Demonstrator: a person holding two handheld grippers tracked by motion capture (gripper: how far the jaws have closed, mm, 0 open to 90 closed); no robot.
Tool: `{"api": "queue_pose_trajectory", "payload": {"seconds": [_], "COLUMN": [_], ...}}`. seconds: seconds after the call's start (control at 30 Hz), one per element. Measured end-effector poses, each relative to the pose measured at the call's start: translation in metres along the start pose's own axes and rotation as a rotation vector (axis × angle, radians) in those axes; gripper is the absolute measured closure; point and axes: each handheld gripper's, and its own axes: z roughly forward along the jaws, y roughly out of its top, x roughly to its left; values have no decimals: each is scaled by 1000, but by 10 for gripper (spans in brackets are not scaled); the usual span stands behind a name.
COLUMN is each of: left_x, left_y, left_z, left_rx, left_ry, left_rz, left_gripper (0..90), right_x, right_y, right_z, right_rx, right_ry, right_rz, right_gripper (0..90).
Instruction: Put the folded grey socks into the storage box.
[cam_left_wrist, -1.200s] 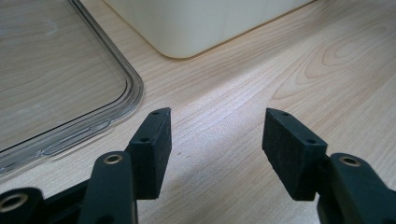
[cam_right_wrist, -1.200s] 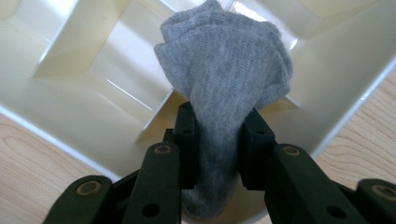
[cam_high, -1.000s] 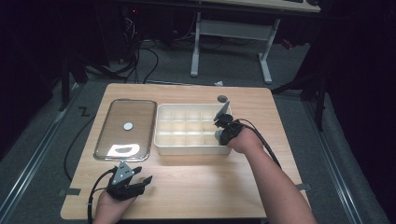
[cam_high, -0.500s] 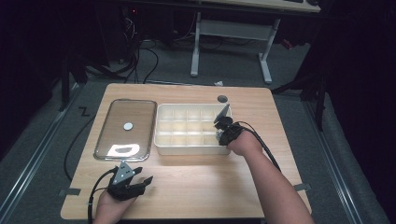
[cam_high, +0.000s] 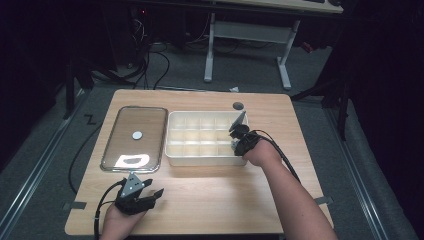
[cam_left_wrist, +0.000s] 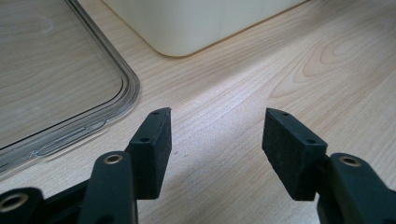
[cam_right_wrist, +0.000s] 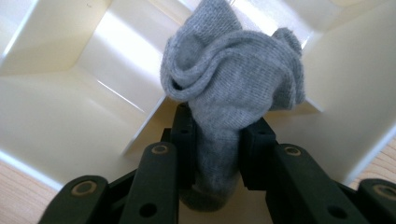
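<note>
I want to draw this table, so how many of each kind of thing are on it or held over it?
Cream plastic divided box: 1
Clear flat plastic lid: 1
Small grey round disc: 1
Grey knitted sock, pinched in the right gripper: 1
Black two-jaw grippers, counting the open left gripper: 2
Total: 6

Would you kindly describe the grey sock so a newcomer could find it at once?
Start at the cream plastic divided bin in the middle of the wooden table. At its right end, the right tool pinches a crumpled grey knitted sock over a compartment, the one soft thing there.
</note>
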Motion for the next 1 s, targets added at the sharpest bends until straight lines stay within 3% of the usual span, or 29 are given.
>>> {"api": "queue_pose_trajectory", "payload": {"seconds": [0.1, 0.3, 0.43, 0.57, 0.67, 0.8, 0.9, 1.0], "left_x": [0, 0, 1, 0, 0, -1, -2, -2], "left_y": [0, 0, 0, 0, 0, 1, 0, 0], "left_z": [0, 0, 0, 1, 1, 1, 1, 1], "left_rx": [-1, -2, -1, 0, -1, 7, 3, 5], "left_ry": [-1, -2, -4, -6, -5, -7, -5, -4], "left_rz": [-2, -2, -5, -2, -2, 5, 4, 7], "left_gripper": [431, 431, 431, 431, 431, 431, 432, 431], "right_x": [0, 2, 1, -5, -6, -4, -2, -2], "right_y": [0, 3, 2, 0, -3, -7, -9, -9], "right_z": [-2, -6, -11, -27, -37, -48, -46, -41], "right_rx": [5, 12, 6, -46, -61, -64, -58, -44], "right_ry": [3, 1, -3, 16, 24, 57, 22, 4], "right_rz": [9, -18, 0, 9, 1, -14, -30, -7], "right_gripper": [675, 606, 566, 571, 610, 795, 869, 882]}}
